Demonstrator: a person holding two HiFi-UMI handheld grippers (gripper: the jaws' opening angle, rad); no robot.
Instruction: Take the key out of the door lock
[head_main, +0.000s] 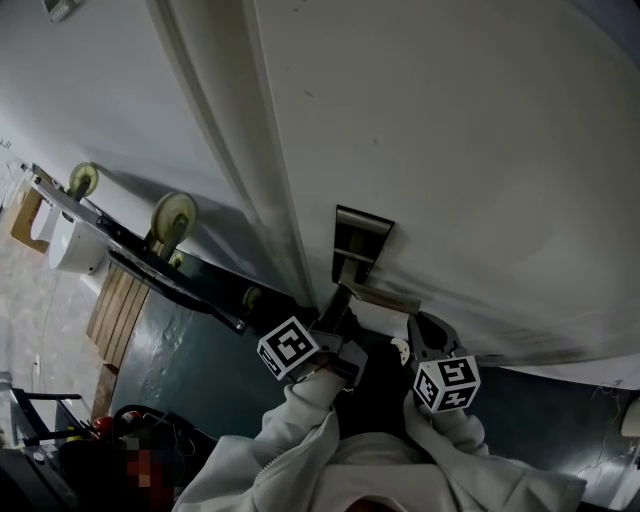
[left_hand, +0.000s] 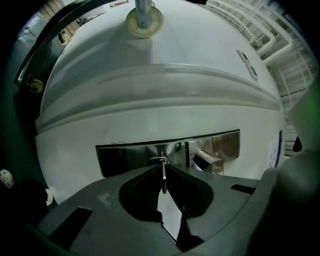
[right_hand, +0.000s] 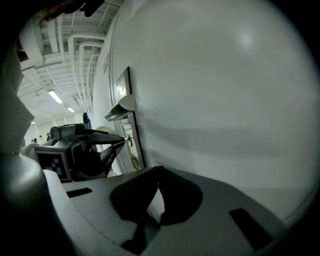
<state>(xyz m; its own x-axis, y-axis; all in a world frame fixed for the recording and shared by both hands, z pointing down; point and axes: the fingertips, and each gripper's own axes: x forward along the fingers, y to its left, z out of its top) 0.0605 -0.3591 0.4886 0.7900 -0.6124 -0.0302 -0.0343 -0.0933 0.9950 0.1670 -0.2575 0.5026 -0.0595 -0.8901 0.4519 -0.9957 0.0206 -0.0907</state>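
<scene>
A thin metal key, seen edge-on, sticks out of the keyhole in the steel lock plate on the white door. My left gripper points level at the plate, shut on the key. In the right gripper view the left gripper meets the key at the door's edge. The lever handle juts out just right of the keyhole. My right gripper hangs beside the left one, close to the door; its tips are shut with nothing between them.
A metal trolley frame with pale wheels leans along the wall left of the door. A wooden pallet lies on the dark floor below it. The person's grey sleeves fill the bottom of the head view.
</scene>
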